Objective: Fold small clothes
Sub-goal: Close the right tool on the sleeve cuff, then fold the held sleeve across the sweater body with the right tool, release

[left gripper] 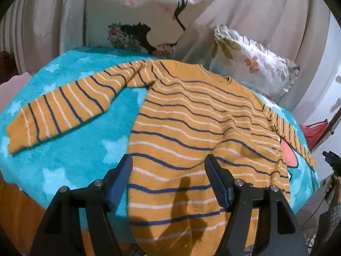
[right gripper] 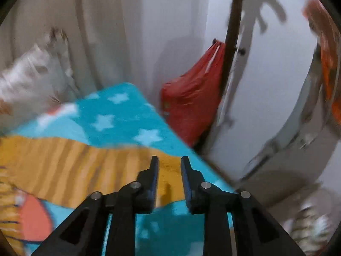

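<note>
Striped orange sweater [left gripper: 191,115] spread flat on turquoise star blanket [left gripper: 70,149], sleeves out. Left gripper [left gripper: 168,166] jaws wide over hem, empty. Right gripper [right gripper: 169,166] jaws narrowly parted, empty, over sleeve cuff [right gripper: 168,166] at 3 o'clock. Likely step: starting sleeve fold. Next: pinch cuff, carry toward 9 o'clock.

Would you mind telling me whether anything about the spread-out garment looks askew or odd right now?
Yes: the orange knit sweater with blue and white stripes lies unevenly on the turquoise star-patterned fleece blanket. Its body is rippled into wrinkles, and its hem hangs over the blanket's near edge. Nothing looks spilled or damaged.
</note>
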Action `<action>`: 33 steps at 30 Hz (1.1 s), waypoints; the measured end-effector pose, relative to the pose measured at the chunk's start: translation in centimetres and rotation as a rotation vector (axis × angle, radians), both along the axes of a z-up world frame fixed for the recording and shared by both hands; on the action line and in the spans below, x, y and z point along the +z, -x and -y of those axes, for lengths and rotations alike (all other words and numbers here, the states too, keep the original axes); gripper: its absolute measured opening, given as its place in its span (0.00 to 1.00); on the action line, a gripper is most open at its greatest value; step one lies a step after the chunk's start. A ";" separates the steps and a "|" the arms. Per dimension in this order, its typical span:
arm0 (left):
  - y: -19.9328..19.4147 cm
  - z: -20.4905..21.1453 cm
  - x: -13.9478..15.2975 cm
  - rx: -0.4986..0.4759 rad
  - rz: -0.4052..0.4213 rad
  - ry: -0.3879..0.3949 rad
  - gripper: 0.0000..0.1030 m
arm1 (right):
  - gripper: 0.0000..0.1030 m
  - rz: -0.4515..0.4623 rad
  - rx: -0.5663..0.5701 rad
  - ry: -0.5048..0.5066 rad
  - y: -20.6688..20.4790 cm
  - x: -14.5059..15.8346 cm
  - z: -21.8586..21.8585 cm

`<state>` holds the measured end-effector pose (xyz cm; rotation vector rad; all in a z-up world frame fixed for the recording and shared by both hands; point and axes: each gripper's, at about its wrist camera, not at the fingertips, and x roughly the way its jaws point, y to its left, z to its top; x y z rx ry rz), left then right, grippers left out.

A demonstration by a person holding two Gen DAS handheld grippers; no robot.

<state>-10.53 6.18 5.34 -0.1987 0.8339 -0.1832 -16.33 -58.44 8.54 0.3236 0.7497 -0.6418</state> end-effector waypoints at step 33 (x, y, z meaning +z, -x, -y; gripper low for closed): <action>-0.2 -4.2 -0.8 0.065 -0.044 0.150 0.73 | 0.06 0.149 0.487 -0.160 -12.9 1.7 -16.8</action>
